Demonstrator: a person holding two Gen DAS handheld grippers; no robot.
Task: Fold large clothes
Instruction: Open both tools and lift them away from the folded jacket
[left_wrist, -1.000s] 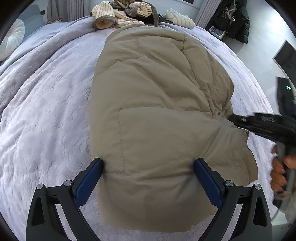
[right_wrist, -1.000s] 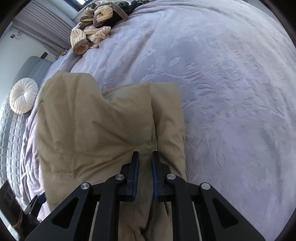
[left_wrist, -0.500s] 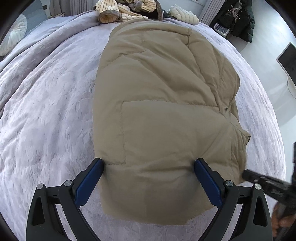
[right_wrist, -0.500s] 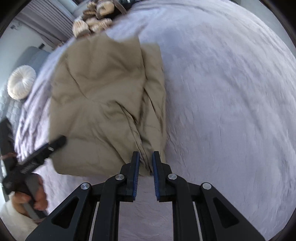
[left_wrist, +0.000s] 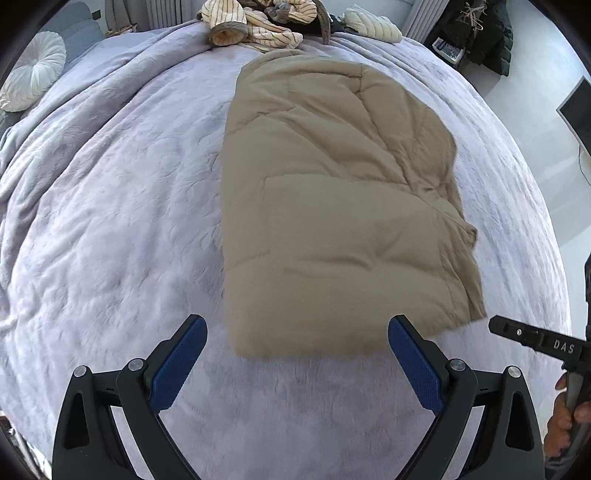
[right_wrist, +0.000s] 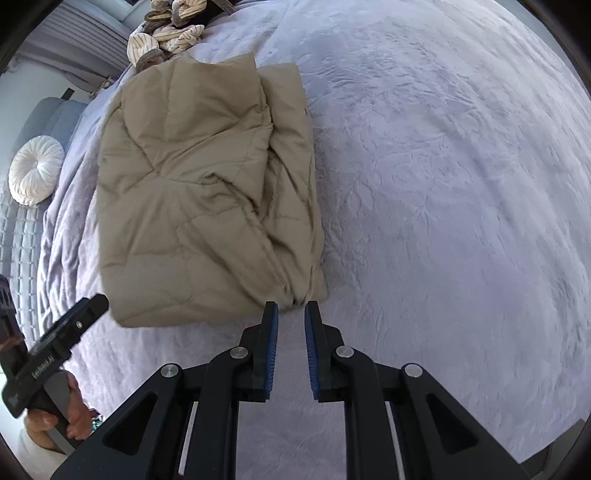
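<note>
While the coat (left_wrist: 332, 206) lies folded mid-bed (left_wrist: 110, 221), left gripper (left_wrist: 297, 354) gapes wide, right gripper (right_wrist: 288, 325) narrow, both empty; little seems left.

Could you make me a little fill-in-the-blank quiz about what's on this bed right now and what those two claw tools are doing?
1. The folded garment lying on the bed is ____ in colour.
2. The left gripper has its blue fingers spread ____.
3. The right gripper holds ____ between its fingers.
4. The round white cushion lies off to the ____ side of the right wrist view.

Missing words: tan; wide open; nothing; left
</note>
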